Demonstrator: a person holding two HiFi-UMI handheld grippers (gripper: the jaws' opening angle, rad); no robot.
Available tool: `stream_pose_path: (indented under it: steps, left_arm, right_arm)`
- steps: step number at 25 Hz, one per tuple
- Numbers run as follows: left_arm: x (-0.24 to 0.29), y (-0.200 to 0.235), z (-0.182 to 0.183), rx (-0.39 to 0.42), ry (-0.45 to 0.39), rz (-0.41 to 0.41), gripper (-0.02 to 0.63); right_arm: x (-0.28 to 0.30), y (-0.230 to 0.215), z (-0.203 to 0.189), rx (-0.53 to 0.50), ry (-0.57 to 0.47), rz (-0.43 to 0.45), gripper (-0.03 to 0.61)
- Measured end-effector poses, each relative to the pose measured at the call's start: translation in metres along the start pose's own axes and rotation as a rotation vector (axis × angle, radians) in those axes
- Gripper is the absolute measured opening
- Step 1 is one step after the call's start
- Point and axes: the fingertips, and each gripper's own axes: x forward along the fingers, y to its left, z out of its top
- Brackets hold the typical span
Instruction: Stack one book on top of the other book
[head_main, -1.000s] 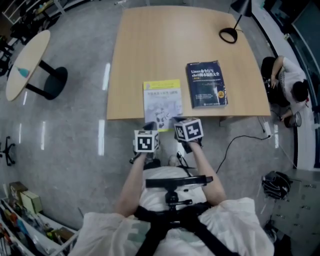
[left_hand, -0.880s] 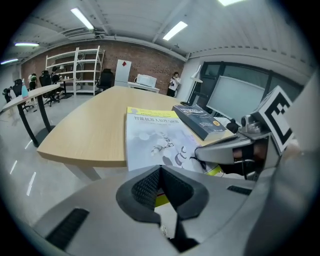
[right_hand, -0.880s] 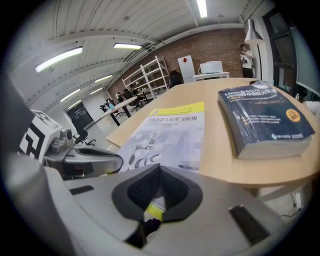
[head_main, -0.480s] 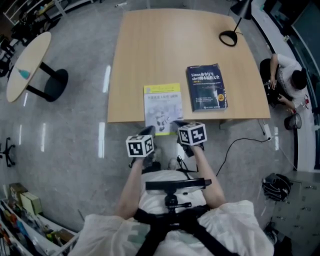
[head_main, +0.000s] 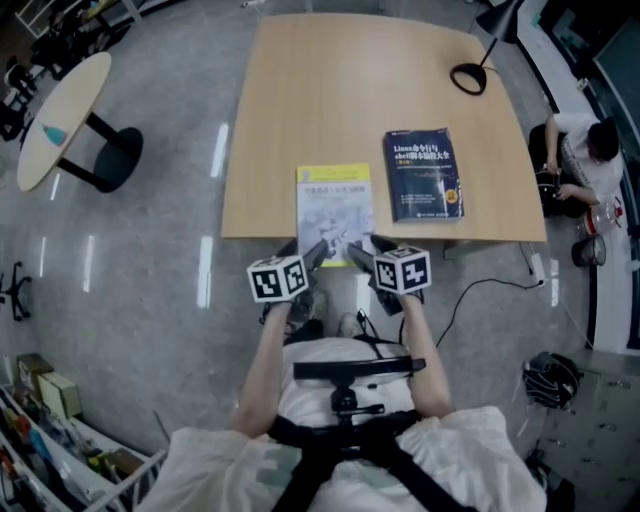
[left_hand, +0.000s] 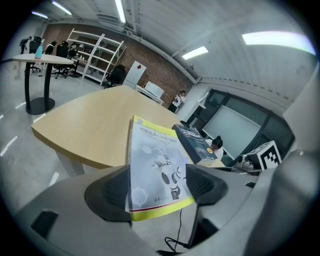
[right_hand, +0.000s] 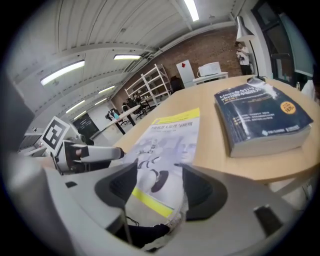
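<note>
A thin yellow-and-white book (head_main: 335, 205) lies on the wooden table (head_main: 300, 100), its near end hanging over the front edge. To its right lies a thick dark blue book (head_main: 423, 172), flat and apart from it. My left gripper (head_main: 312, 255) and right gripper (head_main: 362, 252) sit side by side at the yellow book's overhanging end. Both sets of jaws are opening. In the left gripper view the yellow book's (left_hand: 157, 160) near edge shows between the wide jaws of the left gripper (left_hand: 157, 182), and the pads do not press on it. The right gripper (right_hand: 160, 187) frames the yellow book (right_hand: 170, 140) likewise, with the blue book (right_hand: 260, 117) to the right.
A black lamp base (head_main: 467, 77) stands at the table's far right corner. A small round table (head_main: 55, 120) is off to the left. A person (head_main: 590, 160) crouches on the floor right of the table. A black cable (head_main: 470, 290) runs across the floor near the table's front right.
Both grippers' jaws have spread open at the yellow book's near end. The left gripper has rolled a little. Neither book has shifted on the table.
</note>
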Motion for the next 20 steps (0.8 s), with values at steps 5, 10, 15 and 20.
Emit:
stream_pose_path:
  steps: [5,10,15,20]
  left_arm:
    - [-0.013,0.026,-0.008,-0.098,0.035,0.036,0.330]
    - [0.002,0.024,-0.041,-0.085,0.168,0.024,0.330]
    - [0.014,0.018,-0.042,-0.115,0.194,-0.011,0.330]
    - [0.020,0.016,-0.036,-0.149,0.218,-0.040,0.330]
  right_arm:
    - [-0.015,-0.023,-0.007,0.095,-0.031,-0.022,0.302]
    - [-0.004,-0.022,-0.021,0.150,0.011,0.020,0.330]
    - [0.005,-0.017,-0.028,0.193,0.040,0.048,0.330]
    - [0.014,-0.013,-0.027,0.276,0.047,0.088,0.330]
